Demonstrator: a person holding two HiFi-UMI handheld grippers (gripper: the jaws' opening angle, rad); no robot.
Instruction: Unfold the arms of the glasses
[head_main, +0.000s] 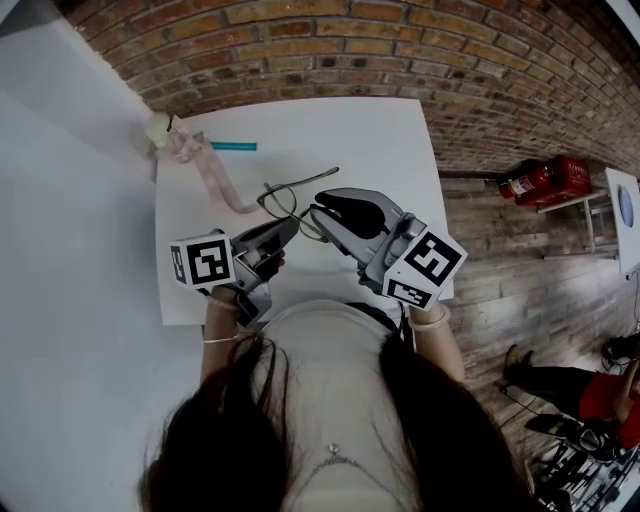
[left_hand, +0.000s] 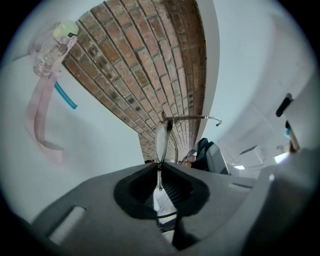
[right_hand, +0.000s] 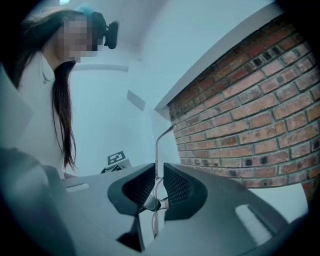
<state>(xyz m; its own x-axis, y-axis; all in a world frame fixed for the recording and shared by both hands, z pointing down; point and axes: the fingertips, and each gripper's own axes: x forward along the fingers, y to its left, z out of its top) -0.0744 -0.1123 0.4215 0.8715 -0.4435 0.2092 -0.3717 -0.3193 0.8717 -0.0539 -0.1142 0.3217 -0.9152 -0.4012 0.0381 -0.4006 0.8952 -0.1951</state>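
White tabletop (head_main: 380, 130) fills the middle of the head view, and the glasses (head_main: 280, 195) are held up over its near half, between the two tools. The left tool (head_main: 285, 228) grips them from the near left and the right tool (head_main: 320, 214) from the near right, tips close together. One thin arm of the glasses slants away to the far right. At the far left corner lie a pink strap (head_main: 215, 175) and a teal stick (head_main: 232, 146). A brick wall (head_main: 300, 40) runs along the far side, and a red fire extinguisher (head_main: 535, 180) lies on the wooden floor (head_main: 500, 250) to the right.

From the left gripper view, the left tool (left_hand: 159, 172) is clenched on the rim of the glasses (left_hand: 161, 142), the lens edge-on straight ahead. One arm juts out to the right from the top of the frame, ending in a hook.

From the right gripper view, the right tool (right_hand: 158, 182) is pinched on the thin metal of the glasses (right_hand: 156, 150) near a hinge. A slim arm rises between its jaws and bends right at the tip, with brick to the right.
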